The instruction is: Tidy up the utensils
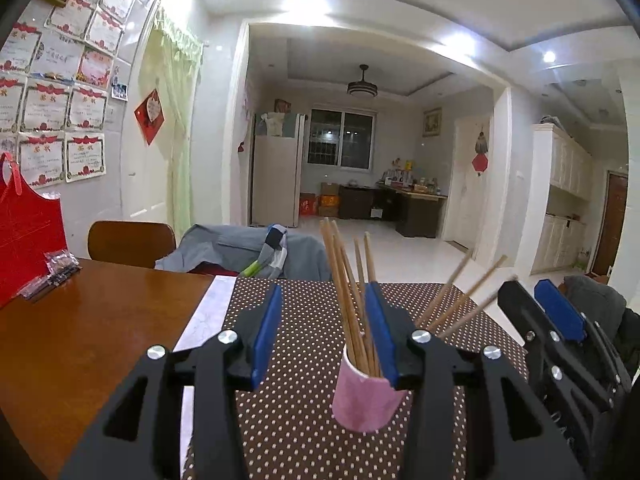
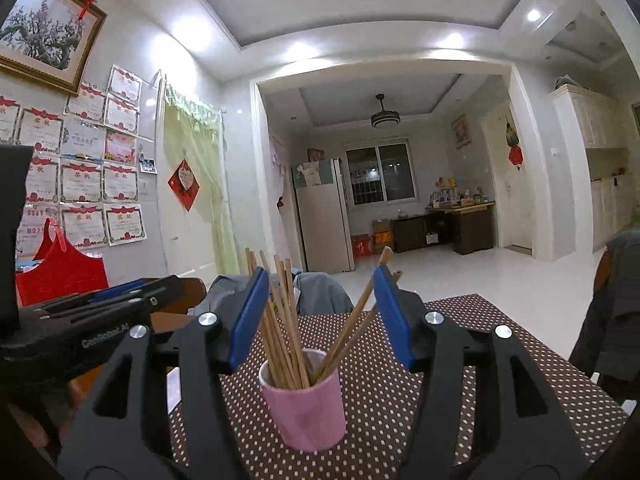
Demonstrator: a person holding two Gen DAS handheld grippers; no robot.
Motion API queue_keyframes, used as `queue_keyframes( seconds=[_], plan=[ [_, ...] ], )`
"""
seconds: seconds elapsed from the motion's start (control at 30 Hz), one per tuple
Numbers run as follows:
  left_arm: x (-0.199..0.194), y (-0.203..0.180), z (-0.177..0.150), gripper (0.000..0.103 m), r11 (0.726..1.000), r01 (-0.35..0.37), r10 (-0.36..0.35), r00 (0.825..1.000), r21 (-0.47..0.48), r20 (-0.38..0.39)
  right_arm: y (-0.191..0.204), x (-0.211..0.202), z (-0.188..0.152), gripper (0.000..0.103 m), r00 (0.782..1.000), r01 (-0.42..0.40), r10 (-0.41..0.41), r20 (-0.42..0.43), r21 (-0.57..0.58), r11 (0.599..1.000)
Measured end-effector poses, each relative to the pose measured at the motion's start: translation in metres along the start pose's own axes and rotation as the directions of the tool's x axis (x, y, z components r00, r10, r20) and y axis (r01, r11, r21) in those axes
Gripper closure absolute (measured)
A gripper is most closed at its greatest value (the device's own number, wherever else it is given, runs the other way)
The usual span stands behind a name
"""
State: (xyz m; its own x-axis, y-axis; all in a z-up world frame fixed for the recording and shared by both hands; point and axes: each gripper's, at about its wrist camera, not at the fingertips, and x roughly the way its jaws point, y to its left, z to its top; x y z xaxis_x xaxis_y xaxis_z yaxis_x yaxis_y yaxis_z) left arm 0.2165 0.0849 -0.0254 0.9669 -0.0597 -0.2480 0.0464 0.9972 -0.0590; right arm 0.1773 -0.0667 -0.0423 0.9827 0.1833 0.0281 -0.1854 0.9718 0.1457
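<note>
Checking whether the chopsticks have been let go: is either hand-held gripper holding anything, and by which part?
Nothing is held. Both the left hand-held gripper and right hand-held gripper stand open, and the wooden chopsticks rest in the pink paper cup.

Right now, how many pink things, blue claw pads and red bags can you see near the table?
Pink paper cup holding wooden chopsticks: 1
Blue pads on the right claw, jaws apart: 2
Blue pads on the left claw, jaws apart: 2
Red paper gift bag at the wall end of the brown wooden table: 1
Total: 6
</note>
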Motion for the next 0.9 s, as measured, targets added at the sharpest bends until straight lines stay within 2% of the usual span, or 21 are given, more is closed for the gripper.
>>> queue_keyframes(
  seconds=[0.13, 0.23, 0.6, 0.9],
  plan=[
    [-0.03, -0.005, -0.005, 0.057, 0.999, -0.021, 0.021, 1.0, 0.031, 0.008, 0.0, -0.02, 0.005, 0.045, 1.0, 0.007, -0.007, -0.02, 0.006, 1.0],
    [-0.052, -0.008, -0.008, 0.046, 0.999, -0.022, 0.022, 1.0, 0.045, 0.017, 0.002, -0.036, 0.009, 0.042, 0.999, 0.008, -0.008, -0.038, 0.007, 1.0],
    [-0.124, -0.025, -0.025, 0.045, 0.992, -0.07, 0.061, 0.995, 0.108, 0.084, 0.006, -0.096, 0.016, 0.026, 0.998, 0.026, -0.027, -0.061, -0.022, 0.999],
    [-0.16, -0.032, -0.035, 0.045, 0.994, -0.042, 0.033, 0.996, 0.105, 0.081, 0.006, -0.134, 0.01, 0.018, 0.996, 0.047, -0.05, -0.071, -0.04, 0.998]
  ],
)
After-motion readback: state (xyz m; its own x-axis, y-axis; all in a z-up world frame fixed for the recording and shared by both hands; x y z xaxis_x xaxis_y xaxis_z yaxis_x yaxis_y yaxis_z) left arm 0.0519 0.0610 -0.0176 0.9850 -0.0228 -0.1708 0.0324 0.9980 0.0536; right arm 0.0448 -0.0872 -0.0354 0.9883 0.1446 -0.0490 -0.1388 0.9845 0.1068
